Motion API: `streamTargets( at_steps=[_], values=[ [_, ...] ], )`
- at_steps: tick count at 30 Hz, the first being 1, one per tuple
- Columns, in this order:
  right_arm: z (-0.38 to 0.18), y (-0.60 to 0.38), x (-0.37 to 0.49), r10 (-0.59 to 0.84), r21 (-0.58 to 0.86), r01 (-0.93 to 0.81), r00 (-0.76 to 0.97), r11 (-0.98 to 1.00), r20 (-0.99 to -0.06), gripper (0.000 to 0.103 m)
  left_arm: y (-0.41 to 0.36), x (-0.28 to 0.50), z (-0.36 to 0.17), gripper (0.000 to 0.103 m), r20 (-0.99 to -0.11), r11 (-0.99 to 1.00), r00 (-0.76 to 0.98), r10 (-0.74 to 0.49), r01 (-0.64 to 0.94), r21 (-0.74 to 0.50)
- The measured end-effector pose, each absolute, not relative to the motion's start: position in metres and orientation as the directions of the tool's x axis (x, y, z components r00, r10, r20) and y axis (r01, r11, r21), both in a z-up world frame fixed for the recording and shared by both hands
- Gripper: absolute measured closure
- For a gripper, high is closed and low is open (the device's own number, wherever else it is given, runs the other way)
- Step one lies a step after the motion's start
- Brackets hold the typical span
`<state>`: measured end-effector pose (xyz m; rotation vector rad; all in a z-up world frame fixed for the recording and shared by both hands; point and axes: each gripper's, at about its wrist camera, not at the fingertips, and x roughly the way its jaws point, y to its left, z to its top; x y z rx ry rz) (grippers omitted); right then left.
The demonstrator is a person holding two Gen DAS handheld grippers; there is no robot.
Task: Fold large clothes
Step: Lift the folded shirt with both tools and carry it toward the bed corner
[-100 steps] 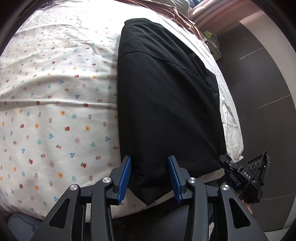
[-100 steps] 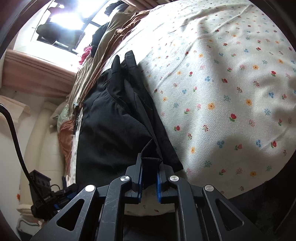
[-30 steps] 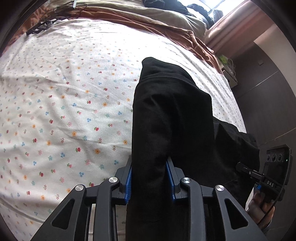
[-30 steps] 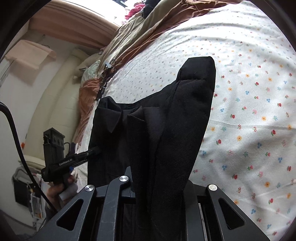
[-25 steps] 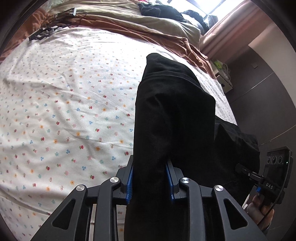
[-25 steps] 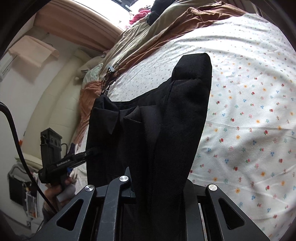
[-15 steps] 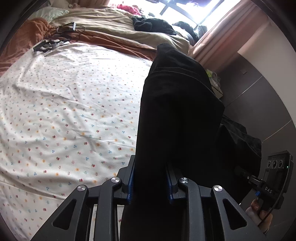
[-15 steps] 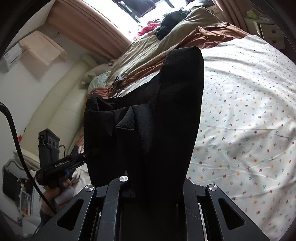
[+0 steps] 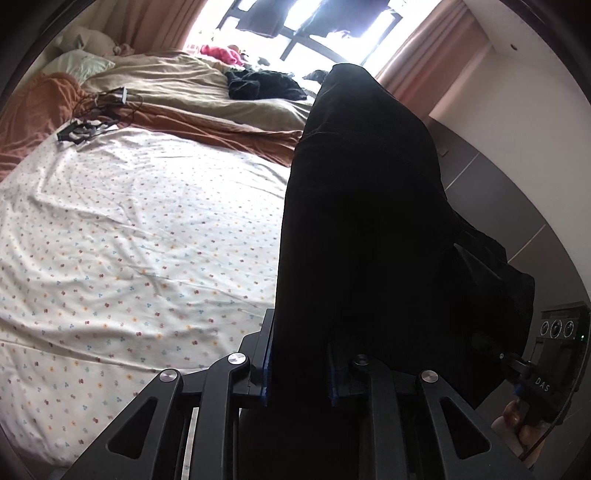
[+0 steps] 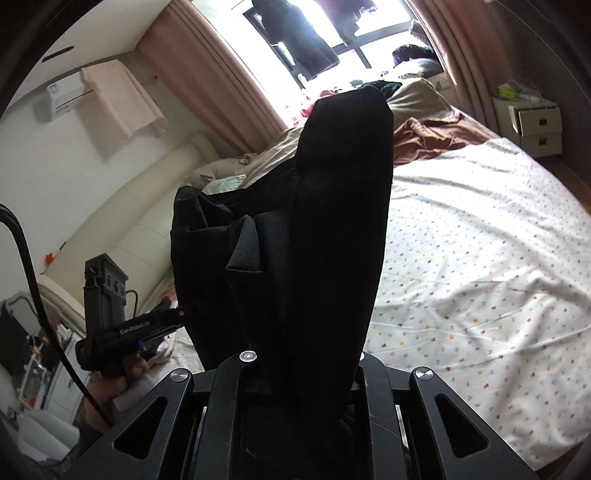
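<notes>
Daylight poured through the window (image 9: 317, 22) at the top of the frame, flanked by pinkish curtains (image 10: 218, 77), and a wide bed filled most of the room. Its white flowered sheet (image 9: 129, 229) lay rumpled across the left half of the left wrist view, with a brown blanket (image 9: 207, 125) and a beige duvet (image 9: 173, 81) bunched behind it toward the upper left. A heap of dark clothes (image 9: 262, 85) sat on the duvet near the window, and a tangle of cables (image 9: 92, 122) rested at the sheet's far edge.

The black garment (image 9: 362, 221) hung in the air above the bed, filling the centre and right of that view. The left gripper (image 9: 299, 369) had its blue-padded fingers (image 9: 266, 363) closed tight on a thick fold of the cloth at the lower centre. At the lower right edge the right gripper (image 9: 517, 363) showed, its tip against the garment's far edge.

From the right wrist view the garment (image 10: 325, 229) rose as a tall dark column through the middle, draped over the right gripper (image 10: 306, 363) so fully that its fingers were hidden; they seemed clamped on the cloth, though I could not see the pads. At the lower left the left gripper (image 10: 181, 314) met the garment's other edge. A white bedside cabinet (image 10: 532, 122) stood at the upper right, and an air conditioner (image 10: 66, 96) hung at the upper left.
</notes>
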<state>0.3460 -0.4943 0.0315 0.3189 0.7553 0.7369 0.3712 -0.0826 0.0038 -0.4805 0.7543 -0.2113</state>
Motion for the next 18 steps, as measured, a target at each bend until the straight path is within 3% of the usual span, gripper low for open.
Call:
streamTargets(
  at_steps=[18],
  values=[
    [0.102,-0.634,0.317,0.535,0.348,-0.407,0.676,0.844,-0.506,0.087,-0.276,0.372,0.051,0.081,-0.511,0.818,0.673,-0.535,0.258,-0.515]
  ],
)
